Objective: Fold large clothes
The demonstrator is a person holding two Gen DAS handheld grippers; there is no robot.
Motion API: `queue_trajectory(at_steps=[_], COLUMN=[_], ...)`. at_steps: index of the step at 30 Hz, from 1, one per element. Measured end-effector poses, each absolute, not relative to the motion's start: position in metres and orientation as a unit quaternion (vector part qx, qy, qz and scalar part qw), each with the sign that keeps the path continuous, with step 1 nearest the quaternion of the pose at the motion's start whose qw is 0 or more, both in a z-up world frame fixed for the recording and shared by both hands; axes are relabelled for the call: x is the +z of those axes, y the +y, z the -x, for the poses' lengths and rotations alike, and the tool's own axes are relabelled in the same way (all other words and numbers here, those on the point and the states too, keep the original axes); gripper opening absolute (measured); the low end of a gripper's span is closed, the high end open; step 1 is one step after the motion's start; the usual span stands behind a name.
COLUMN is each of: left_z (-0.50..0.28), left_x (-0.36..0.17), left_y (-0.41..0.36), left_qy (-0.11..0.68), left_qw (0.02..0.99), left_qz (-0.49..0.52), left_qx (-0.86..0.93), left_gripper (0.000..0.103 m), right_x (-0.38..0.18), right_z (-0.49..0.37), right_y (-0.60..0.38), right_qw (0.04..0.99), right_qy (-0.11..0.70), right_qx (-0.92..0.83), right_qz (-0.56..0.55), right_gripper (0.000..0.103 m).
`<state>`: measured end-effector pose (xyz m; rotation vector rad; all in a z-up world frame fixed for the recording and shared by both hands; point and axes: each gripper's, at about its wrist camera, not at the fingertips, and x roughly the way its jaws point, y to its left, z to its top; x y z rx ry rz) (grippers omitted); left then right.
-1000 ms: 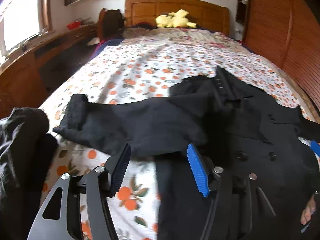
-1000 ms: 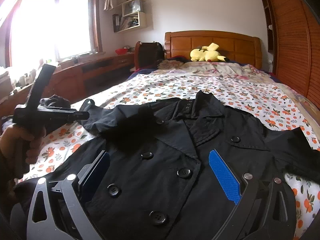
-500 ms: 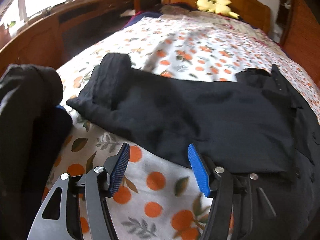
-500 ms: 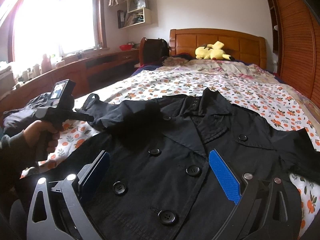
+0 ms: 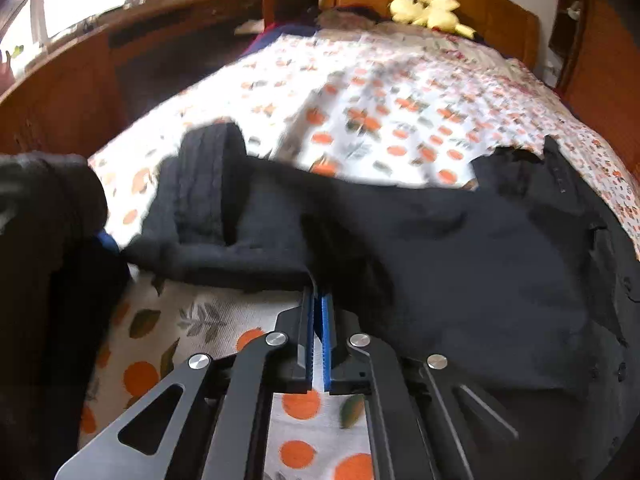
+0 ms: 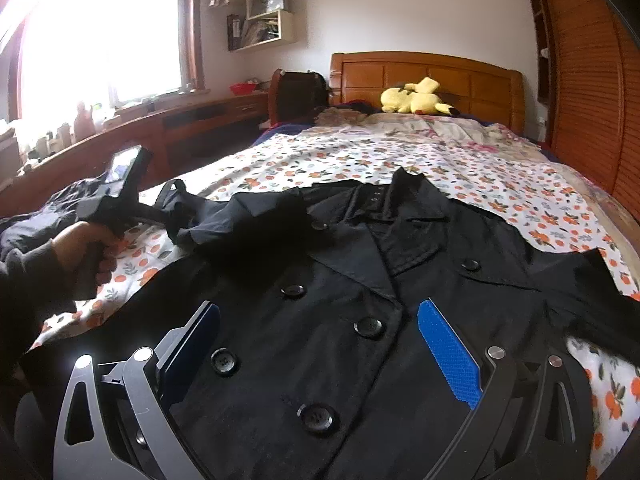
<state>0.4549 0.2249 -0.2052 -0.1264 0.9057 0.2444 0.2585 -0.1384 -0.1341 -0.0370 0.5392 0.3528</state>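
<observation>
The left gripper [image 5: 319, 300] is pinched on the near edge of the coat's sleeve [image 5: 248, 236], which stretches left from the coat [image 6: 360, 300], while the right gripper [image 6: 316, 344] hovers wide open and empty over the buttons.

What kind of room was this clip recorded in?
A home bedroom, most likely. A bed with a floral sheet and wooden headboard fills the view, a yellow plush toy lies by the pillows, and a black coat is spread out on the sheet for folding.

Bright window [image 6: 100, 36] lights wooden headboard [image 6: 424, 76], wall shelf [image 6: 264, 16] and white wall [image 6: 400, 4].
</observation>
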Motion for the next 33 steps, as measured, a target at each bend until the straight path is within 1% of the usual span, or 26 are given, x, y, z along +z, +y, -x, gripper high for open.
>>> queue_trajectory(at_steps=[3,10,15,24,28,33], left_z=[-0.448,-0.419,-0.395,-0.36,-0.346,-0.328], left_x=[-0.185,-0.126,-0.102,-0.103,-0.11,-0.122], left_y=[0.209,0.14,0.094,0.023,0.006,-0.004], left_qy=[0.418,0.372,0.357,0.36,0.362,0.365], left_qw=[0.901,0.926,0.934,0.931,0.93,0.927], left_qz=[0.057,0.016,-0.004,-0.044,-0.044,-0.041], left_qx=[0.105,0.056,0.018,-0.037,-0.057,-0.073], left_gripper=[0.002,0.002,0.002,0.003,0.003,0.006], right_x=[-0.128,-0.109,-0.102,-0.101,-0.104,-0.107], right_z=[-0.25,-0.231,-0.224,-0.213,-0.209,-0.209], right_y=[-0.144,-0.162,-0.179,-0.207,-0.217,-0.222], right_qw=[0.951,0.959,0.963,0.967,0.968,0.967], right_qy=[0.26,0.242,0.235,0.234,0.238,0.242], right_qx=[0.164,0.143,0.127,0.098,0.085,0.081], right_qz=[0.019,0.019,0.02,0.016,0.014,0.013], right_gripper=[0.096,0.096,0.096,0.096,0.096,0.096])
